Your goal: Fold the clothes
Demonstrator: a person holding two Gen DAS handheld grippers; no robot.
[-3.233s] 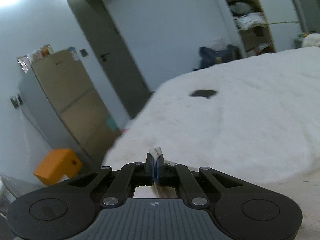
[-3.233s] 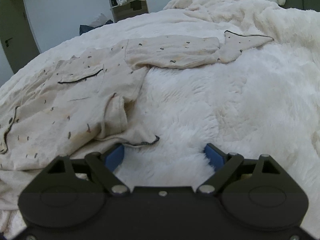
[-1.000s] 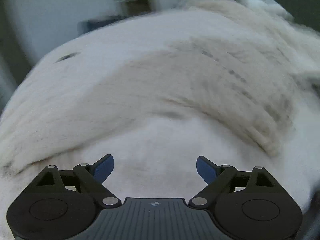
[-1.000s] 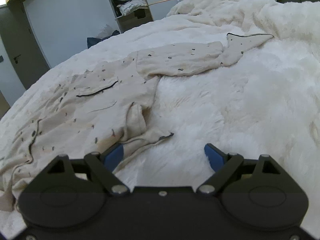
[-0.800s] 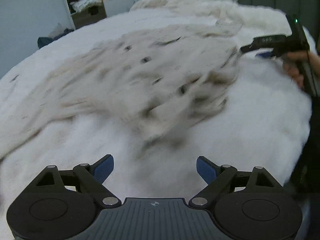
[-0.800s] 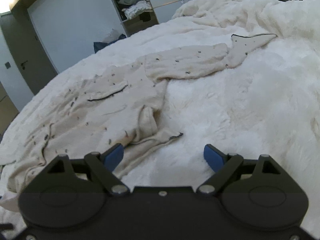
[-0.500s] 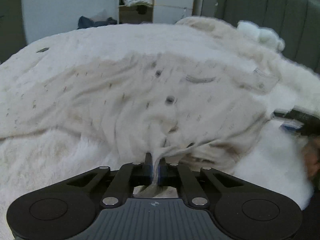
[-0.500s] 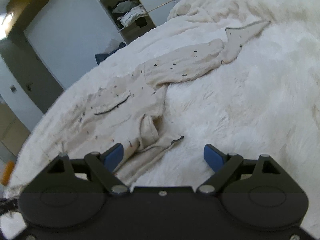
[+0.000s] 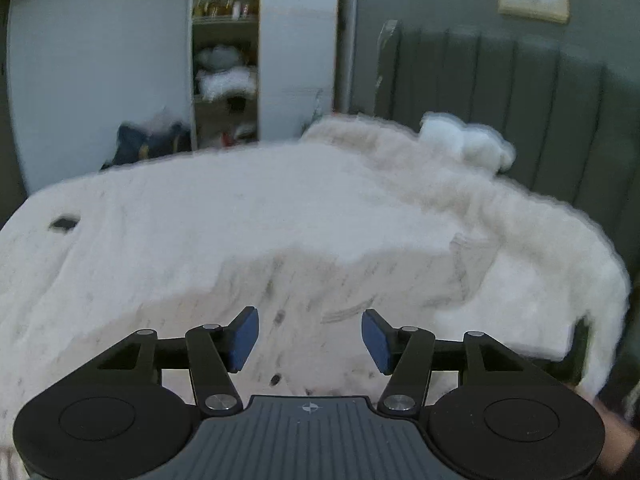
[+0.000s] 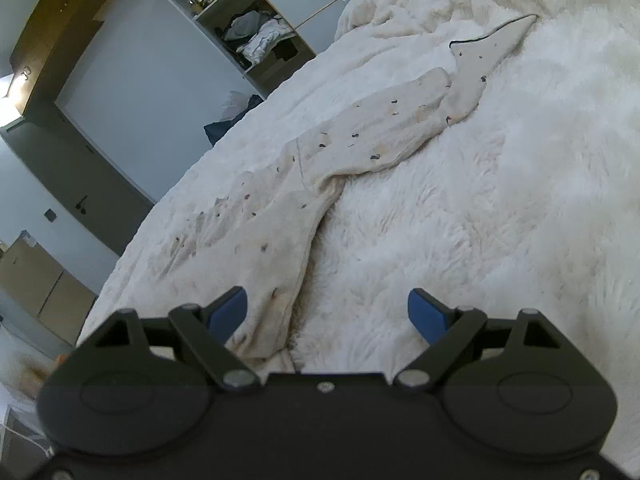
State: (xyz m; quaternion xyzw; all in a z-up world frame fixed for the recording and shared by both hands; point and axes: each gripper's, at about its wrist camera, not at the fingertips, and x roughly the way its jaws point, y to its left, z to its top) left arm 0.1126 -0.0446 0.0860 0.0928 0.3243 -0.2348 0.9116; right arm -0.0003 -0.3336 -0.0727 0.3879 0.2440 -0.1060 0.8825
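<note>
The left gripper (image 9: 308, 336) is opening, its blue pads clear of any cloth, hanging over the speckled cream garment (image 9: 304, 280), which spreads across the lower middle of the frame on the fluffy white blanket (image 9: 240, 200). The right gripper (image 10: 328, 312) stands wide and empty; the garment (image 10: 372, 136) runs from its left pad diagonally to the upper right.

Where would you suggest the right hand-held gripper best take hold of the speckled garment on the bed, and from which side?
I would take the garment at its near edge, which lies bunched into a raised fold just ahead of the right hand-held gripper. Its jaws are open, and the fold sits toward the left finger. Come in low from the near side, shifted slightly left, so the fold centres between the pads rather than the fluffy blanket.
</note>
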